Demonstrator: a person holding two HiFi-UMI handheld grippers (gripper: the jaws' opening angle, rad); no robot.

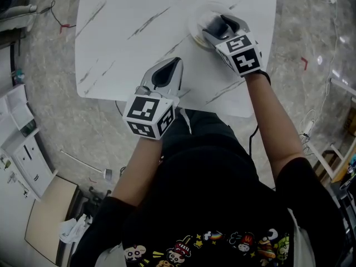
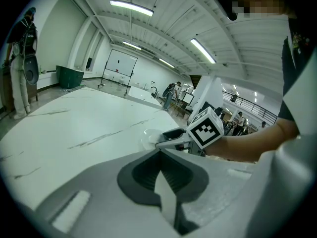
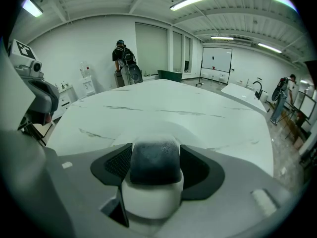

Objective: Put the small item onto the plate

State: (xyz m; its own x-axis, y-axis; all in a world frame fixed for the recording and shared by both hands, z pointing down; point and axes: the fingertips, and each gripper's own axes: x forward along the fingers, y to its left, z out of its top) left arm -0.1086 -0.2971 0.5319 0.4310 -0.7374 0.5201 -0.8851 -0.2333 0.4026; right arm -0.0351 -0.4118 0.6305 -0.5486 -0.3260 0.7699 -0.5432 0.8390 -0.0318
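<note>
A small item [image 3: 152, 168] with a dark grey top and a white base sits between the jaws of my right gripper [image 3: 153, 182], which is shut on it. In the head view that gripper [image 1: 218, 25] hangs over the white plate [image 1: 193, 25] at the far right of the marble table [image 1: 128, 15]; the item [image 1: 213, 21] shows above the plate's middle. Whether it touches the plate I cannot tell. My left gripper [image 1: 176, 61] rests near the table's front edge, jaws shut together on nothing. From the left gripper view [image 2: 161, 180], the plate [image 2: 148, 135] and the right gripper [image 2: 171, 138] lie ahead.
The table's front edge [image 1: 167, 102] runs just before my body. White cabinets [image 1: 22, 149] stand on the floor at the left, and a cable [image 1: 58, 15] lies beyond the table's left side. A person [image 3: 124, 61] stands far behind the table.
</note>
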